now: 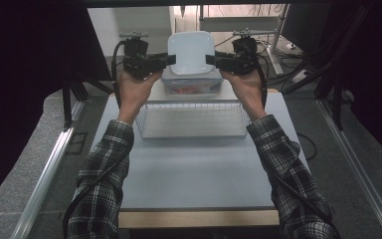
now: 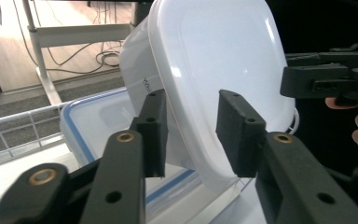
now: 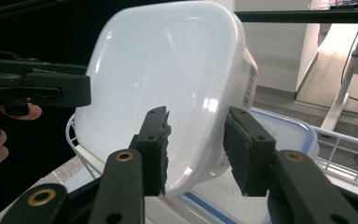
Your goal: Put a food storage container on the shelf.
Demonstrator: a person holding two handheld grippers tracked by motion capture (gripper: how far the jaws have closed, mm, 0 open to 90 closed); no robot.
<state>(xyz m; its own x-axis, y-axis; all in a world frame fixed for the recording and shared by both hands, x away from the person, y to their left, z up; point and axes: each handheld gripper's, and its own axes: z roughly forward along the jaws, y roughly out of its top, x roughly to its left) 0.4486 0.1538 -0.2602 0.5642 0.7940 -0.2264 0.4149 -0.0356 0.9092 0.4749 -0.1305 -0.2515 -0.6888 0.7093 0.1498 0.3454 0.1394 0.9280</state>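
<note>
The white tub is held tilted in the air above a lidded box, behind the wire basket. The left gripper and the right gripper each straddle one side rim; whether the jaws actually pinch it, I cannot tell.

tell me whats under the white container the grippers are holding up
A blue-rimmed lidded box sits beneath the white container; something reddish shows through its wall, unclear what.
</note>
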